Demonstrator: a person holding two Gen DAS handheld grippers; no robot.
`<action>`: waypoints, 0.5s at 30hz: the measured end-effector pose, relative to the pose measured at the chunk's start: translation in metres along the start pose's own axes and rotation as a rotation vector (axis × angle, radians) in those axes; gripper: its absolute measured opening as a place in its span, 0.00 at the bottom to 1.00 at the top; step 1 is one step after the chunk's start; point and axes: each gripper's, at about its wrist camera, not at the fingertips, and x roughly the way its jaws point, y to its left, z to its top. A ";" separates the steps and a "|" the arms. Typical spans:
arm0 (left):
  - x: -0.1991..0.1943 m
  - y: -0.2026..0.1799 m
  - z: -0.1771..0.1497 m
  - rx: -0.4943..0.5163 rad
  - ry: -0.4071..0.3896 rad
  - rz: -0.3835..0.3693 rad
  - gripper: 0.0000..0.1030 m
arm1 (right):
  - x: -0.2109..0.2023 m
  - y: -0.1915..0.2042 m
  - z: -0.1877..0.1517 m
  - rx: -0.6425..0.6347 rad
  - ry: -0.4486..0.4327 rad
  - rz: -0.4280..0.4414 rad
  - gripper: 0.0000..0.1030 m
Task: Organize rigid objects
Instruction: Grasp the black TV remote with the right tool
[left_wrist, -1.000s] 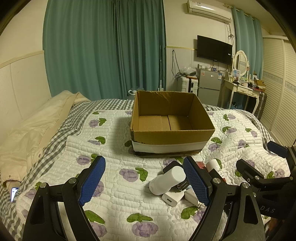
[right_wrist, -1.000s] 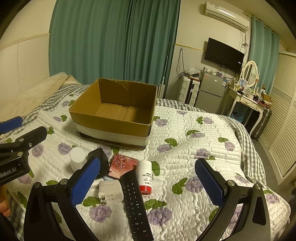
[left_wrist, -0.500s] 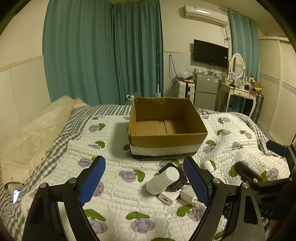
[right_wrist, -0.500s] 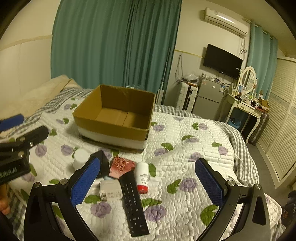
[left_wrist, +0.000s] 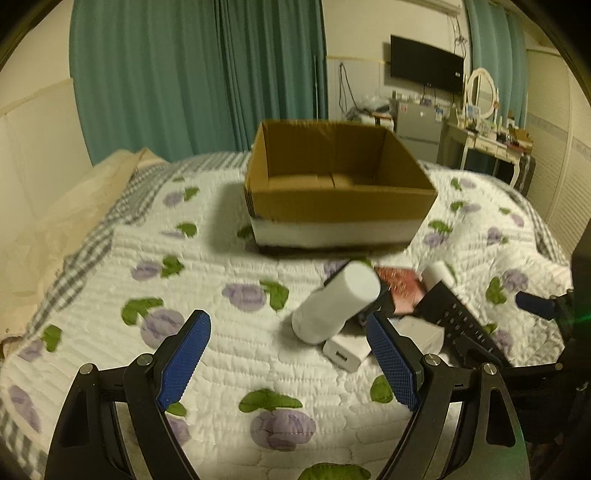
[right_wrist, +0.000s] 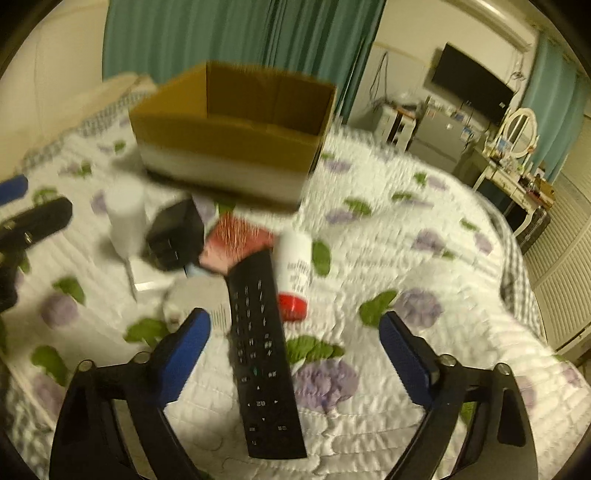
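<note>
On the quilted bedspread, a flat black remote beside a cardboard box

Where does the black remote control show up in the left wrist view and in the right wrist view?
Left wrist view: the remote control lies at the right, past the left gripper, partly hidden by the gripper's right finger.
Right wrist view: it lies lower centre, lengthwise between the open fingers of the right gripper.
Shared landmark: the cardboard box stands on the quilt behind the remote in both views.
</note>
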 end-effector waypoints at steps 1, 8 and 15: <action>0.003 -0.001 -0.002 0.002 0.008 -0.001 0.86 | 0.006 0.002 -0.002 -0.006 0.017 0.006 0.81; 0.017 -0.010 -0.012 0.035 0.054 -0.019 0.85 | 0.026 0.007 -0.009 -0.029 0.090 0.092 0.36; 0.016 -0.036 -0.018 0.091 0.090 -0.103 0.83 | -0.002 -0.019 -0.002 0.034 0.023 0.070 0.34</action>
